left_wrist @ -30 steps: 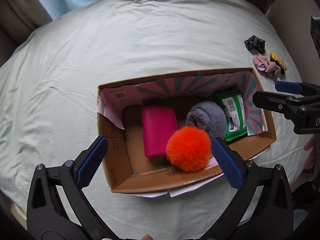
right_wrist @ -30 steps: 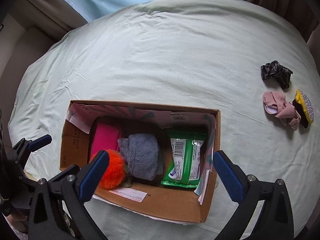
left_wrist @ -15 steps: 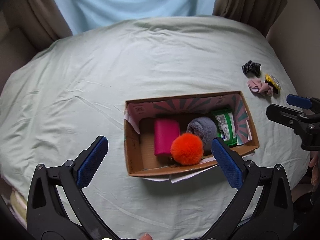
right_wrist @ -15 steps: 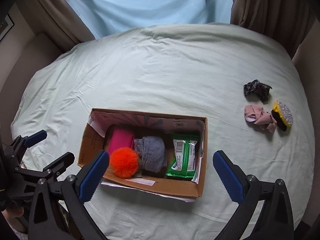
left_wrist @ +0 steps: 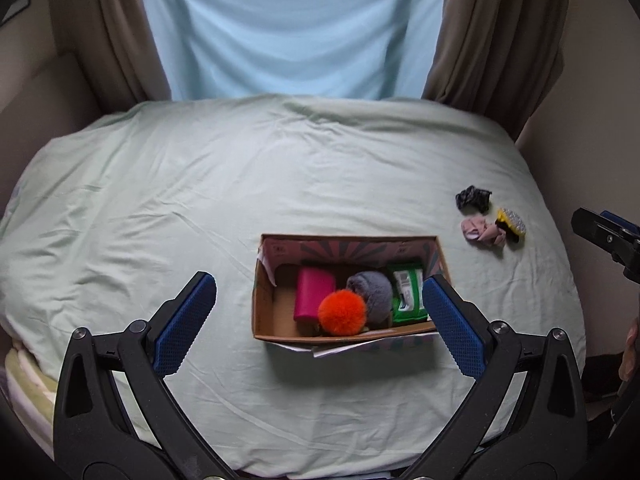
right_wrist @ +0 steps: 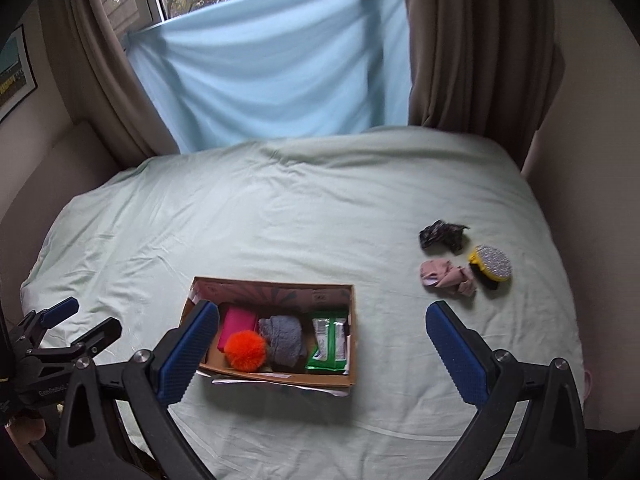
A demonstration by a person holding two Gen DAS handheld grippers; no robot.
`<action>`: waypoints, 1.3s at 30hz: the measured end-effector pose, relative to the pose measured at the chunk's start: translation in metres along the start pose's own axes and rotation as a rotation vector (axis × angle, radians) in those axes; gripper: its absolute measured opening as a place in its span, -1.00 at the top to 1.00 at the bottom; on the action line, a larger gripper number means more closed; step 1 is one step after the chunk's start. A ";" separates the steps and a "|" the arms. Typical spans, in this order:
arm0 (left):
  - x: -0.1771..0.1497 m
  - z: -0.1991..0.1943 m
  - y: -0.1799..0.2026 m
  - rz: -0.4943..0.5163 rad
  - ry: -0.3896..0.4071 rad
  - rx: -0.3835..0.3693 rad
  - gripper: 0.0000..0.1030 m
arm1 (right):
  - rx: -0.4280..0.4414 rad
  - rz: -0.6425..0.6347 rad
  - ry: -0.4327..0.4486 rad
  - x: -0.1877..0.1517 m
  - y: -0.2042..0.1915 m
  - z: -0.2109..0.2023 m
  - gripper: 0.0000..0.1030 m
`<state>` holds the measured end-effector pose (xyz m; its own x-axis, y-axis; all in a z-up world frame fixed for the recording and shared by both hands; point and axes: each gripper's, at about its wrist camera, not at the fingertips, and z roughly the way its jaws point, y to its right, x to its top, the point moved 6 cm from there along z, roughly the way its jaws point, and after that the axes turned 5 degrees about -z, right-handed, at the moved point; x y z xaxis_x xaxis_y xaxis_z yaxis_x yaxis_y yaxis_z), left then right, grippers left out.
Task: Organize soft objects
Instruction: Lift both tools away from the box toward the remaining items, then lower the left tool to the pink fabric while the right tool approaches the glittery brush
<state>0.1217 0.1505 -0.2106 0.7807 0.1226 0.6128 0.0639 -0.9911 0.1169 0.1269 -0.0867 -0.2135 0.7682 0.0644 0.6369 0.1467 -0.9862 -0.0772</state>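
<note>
Both claws, left gripper point(left_wrist: 318, 320) and right gripper point(right_wrist: 322, 348), are held wide open and empty, high above the box point(left_wrist: 340, 334).

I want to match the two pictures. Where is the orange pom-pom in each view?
Left wrist: orange pom-pom lies below centre, at the front wall of the cardboard box.
Right wrist: orange pom-pom lies lower left of centre.
Shared landmark: the grey fluffy item, touching its right side.
</note>
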 end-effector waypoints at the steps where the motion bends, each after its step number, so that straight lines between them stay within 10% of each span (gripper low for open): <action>1: 0.001 -0.005 0.004 -0.003 0.009 -0.002 -0.99 | -0.001 0.001 0.008 0.000 0.004 -0.006 -1.00; 19: 0.012 -0.028 0.164 -0.002 0.114 -0.047 -0.99 | -0.036 0.061 0.082 0.000 0.161 -0.058 -1.00; 39: -0.006 0.206 0.362 0.106 -0.071 -0.115 -0.99 | 0.068 0.066 -0.043 0.017 0.330 0.099 -1.00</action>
<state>0.2684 -0.2198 -0.3327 0.8215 0.0092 0.5701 -0.0899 -0.9853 0.1455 0.2503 -0.3960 -0.3044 0.8034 0.0073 0.5955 0.1355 -0.9759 -0.1708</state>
